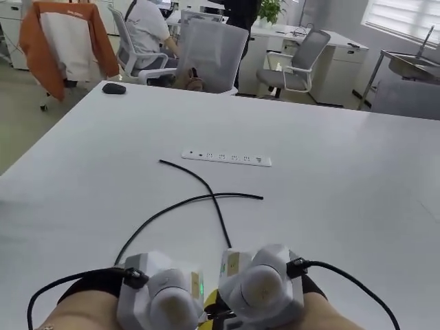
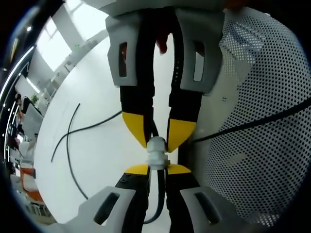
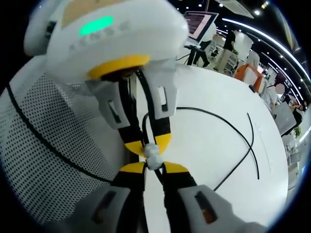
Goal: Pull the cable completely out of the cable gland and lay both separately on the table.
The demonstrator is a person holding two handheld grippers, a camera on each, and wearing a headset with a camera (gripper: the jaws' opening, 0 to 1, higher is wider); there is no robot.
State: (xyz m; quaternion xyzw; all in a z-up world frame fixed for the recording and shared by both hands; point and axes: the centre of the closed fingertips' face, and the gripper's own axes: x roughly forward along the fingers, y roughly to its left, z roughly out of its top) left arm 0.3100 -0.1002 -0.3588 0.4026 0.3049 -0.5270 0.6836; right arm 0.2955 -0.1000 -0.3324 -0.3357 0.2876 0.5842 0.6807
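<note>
A small white cable gland [image 2: 156, 154] hangs between the two grippers, which face each other tip to tip at the table's near edge. In the left gripper view my left gripper [image 2: 159, 169] is shut around the gland's base, with the black cable [image 2: 158, 199] running back between its jaws. In the right gripper view my right gripper [image 3: 154, 168] is shut on the cable just beside the gland [image 3: 153, 157]. Seen from the head view, both gripper bodies sit side by side and hide the gland. Two runs of black cable [image 1: 206, 189] cross on the white table [image 1: 330, 206].
A white power strip [image 1: 227, 158] lies beyond the cable. A dark mouse [image 1: 114, 88] sits at the far left edge. Office chairs [image 1: 210, 55] stand behind the table. A white perforated mesh surface [image 2: 262, 121] is close beside the grippers.
</note>
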